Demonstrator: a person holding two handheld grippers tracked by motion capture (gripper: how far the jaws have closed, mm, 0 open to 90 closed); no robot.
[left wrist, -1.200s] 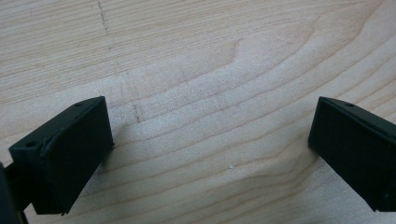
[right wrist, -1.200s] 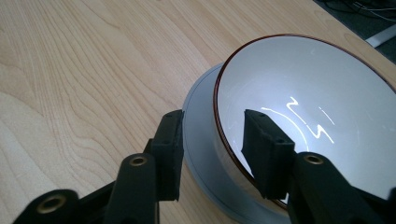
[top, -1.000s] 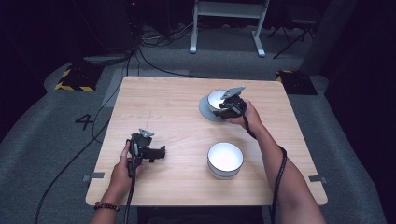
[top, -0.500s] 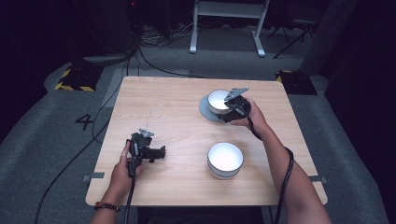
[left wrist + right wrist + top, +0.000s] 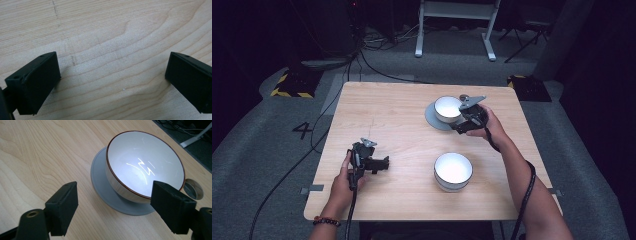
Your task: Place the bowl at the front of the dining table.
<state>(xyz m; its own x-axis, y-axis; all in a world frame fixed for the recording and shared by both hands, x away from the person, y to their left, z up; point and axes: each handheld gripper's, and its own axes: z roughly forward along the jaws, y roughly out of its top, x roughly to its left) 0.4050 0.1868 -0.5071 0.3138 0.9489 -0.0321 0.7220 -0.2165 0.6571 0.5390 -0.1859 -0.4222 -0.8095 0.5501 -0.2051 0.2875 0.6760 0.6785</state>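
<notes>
A white bowl with a brown rim [image 5: 447, 108] [image 5: 145, 165] sits on a grey round plate [image 5: 433, 118] [image 5: 105, 187] at the table's far right. My right gripper [image 5: 460, 123] [image 5: 113, 206] is open just in front of that bowl, its jaws wide apart and touching nothing. A second white bowl [image 5: 453, 171] stands alone nearer the front edge. My left gripper [image 5: 384, 163] [image 5: 112, 80] is open low over bare wood at the front left, nothing between its jaws.
The wooden table [image 5: 387, 115] has a round cable hole [image 5: 192, 188] just beyond the plate. Cables trail from both grippers off the front edge. Dark floor, cables and a white stand [image 5: 455, 20] lie beyond the table.
My right gripper has drawn back slightly from the far bowl toward the front. The left gripper has stayed in place.
</notes>
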